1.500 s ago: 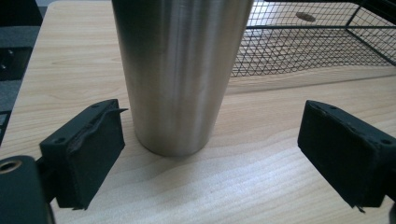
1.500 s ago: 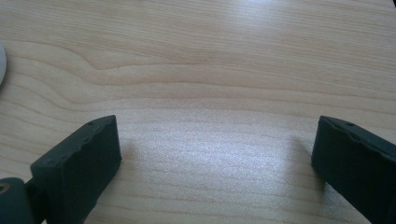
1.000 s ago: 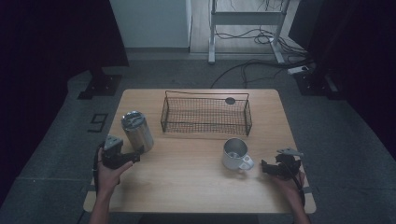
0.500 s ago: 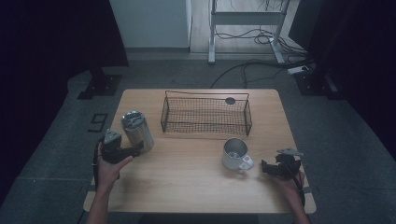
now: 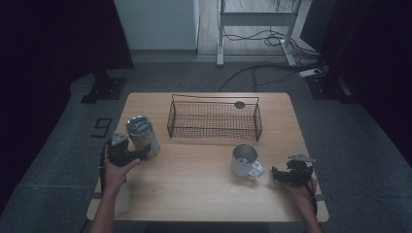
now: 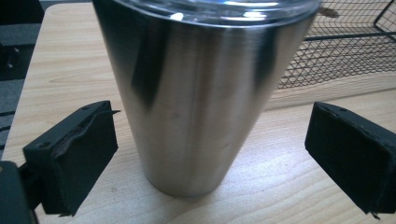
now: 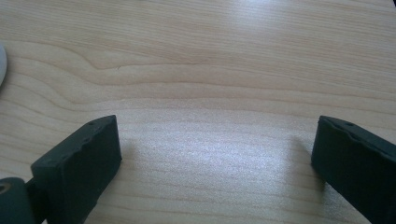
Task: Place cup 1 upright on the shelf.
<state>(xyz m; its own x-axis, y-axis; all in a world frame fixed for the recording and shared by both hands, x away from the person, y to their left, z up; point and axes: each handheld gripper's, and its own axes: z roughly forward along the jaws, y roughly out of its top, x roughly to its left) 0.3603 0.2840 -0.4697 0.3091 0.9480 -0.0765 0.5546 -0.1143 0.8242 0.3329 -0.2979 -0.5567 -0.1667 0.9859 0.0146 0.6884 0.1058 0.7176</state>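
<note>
A steel tumbler (image 5: 143, 137) with a clear lid stands upright near the table's left edge. My left gripper (image 5: 138, 156) reaches in from its near left side. In the left gripper view the tumbler (image 6: 201, 102) stands between the two black pads (image 6: 74, 154), with a gap on each side. These jaws have just been opening, and my left gripper (image 6: 210, 163) is open. A white mug (image 5: 244, 159) sits right of centre, handle toward my right gripper (image 5: 276, 174). In the right gripper view, my right gripper (image 7: 215, 163) is open over bare wood.
A black wire basket (image 5: 214, 119) stands at the back middle of the wooden table (image 5: 194, 194), with a small dark disc (image 5: 239, 104) behind it. Bare wood lies between tumbler and mug. Cables and stand legs lie on the floor beyond.
My left gripper has shifted slightly away from me, alongside the tumbler. The tumbler, the mug and my right gripper have kept still.
</note>
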